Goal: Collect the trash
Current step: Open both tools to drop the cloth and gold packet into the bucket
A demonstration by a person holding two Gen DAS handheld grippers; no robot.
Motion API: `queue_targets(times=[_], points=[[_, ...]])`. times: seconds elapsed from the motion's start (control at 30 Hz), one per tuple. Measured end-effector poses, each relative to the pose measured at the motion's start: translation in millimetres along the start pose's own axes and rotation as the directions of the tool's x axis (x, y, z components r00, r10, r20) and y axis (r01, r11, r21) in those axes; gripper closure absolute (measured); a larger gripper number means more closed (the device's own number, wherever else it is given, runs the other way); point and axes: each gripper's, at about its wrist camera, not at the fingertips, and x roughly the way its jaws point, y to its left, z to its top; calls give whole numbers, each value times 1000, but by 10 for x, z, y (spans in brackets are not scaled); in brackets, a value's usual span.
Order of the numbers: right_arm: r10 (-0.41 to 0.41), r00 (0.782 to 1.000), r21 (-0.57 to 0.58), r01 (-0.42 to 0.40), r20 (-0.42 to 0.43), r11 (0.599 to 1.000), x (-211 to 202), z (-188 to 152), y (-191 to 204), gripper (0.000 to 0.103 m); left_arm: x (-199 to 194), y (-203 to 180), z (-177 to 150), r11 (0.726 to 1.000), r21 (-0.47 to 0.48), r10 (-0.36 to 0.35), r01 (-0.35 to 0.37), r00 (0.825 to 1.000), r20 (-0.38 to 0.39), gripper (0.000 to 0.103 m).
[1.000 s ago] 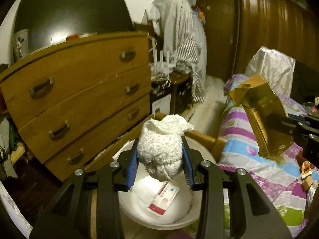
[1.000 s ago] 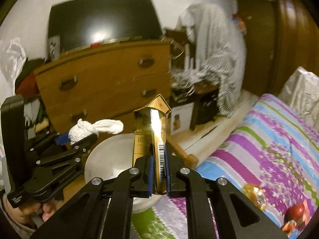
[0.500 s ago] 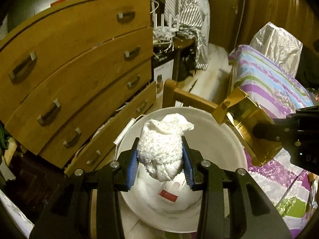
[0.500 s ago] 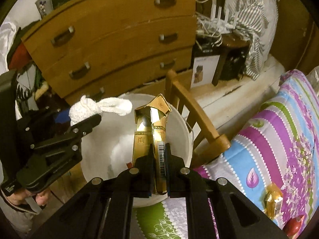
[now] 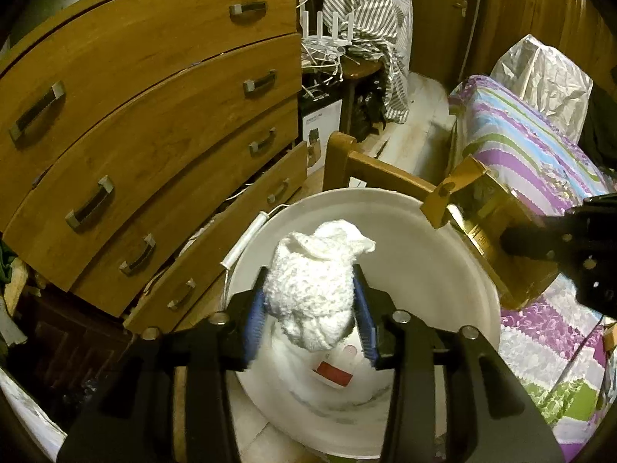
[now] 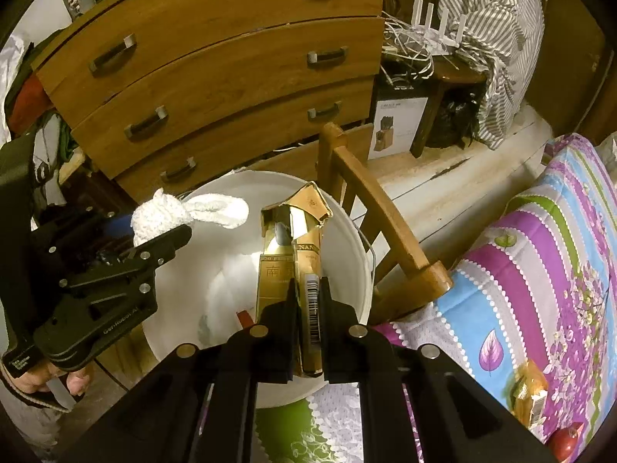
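Note:
A white bucket (image 5: 385, 196) stands below both grippers, with white paper and a red-and-white packet (image 5: 335, 366) lying in it. My left gripper (image 5: 308, 301) hangs over the bucket's mouth with a crumpled white wad (image 5: 308, 277) between its blue pads. Its jaws are opening, but the pads still touch the wad's sides. My right gripper (image 6: 308, 289) is shut on a flattened gold carton (image 6: 285, 270), held upright over the bucket's right rim (image 6: 358, 254). The wad (image 6: 162, 212) and left gripper (image 6: 169, 239) show at left there; the carton (image 5: 493, 239) shows at right in the left wrist view.
A wooden chest of drawers (image 5: 154, 123) stands close behind the bucket. A wooden chair back (image 6: 378, 208) runs between bucket and bed. The striped bedspread (image 6: 540, 270) carries a gold wrapper (image 6: 528, 393) and a red item (image 6: 567, 436). A silver bag (image 5: 540, 73) sits farther back.
Both grippers tilted down and came low over the bucket, then stayed put. The left jaws have spread slightly around the wad, which has not dropped. The right grip is unchanged.

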Motion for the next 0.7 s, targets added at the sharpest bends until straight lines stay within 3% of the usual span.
queue_targets(times=[0.03,0.1,0.37,0.53,0.6,0.67,0.7], points=[[2,1000,5,-2,4,1000,0,3,-14,89,-5,13,-2,1000,-5,6,-6,1000,5,46],[5,1000,18,-5,19,1000,-21,5,-52,76,-19,55,-4,1000,-14,21,-20,1000,19,41],[15,998,58,-19,68,998,-212,-53,-158,76,-60,80,-30,999,-24,22,-21,999,28,41],[8,985,79,-22,171,997,-585,-314,-152,75,-250,-32,-116,1000,-17,-1,2,998,63,41],[-9,970,87,-12,243,996,-819,-574,-142,70,-354,-135,-184,1000,-4,-27,27,996,82,41],[-37,949,103,5,313,995,-1045,-915,-160,50,-443,-296,-273,998,22,-69,67,993,98,41],[-64,935,116,24,349,993,-1167,-1152,-179,46,-485,-419,-334,995,43,-95,91,990,103,41]])
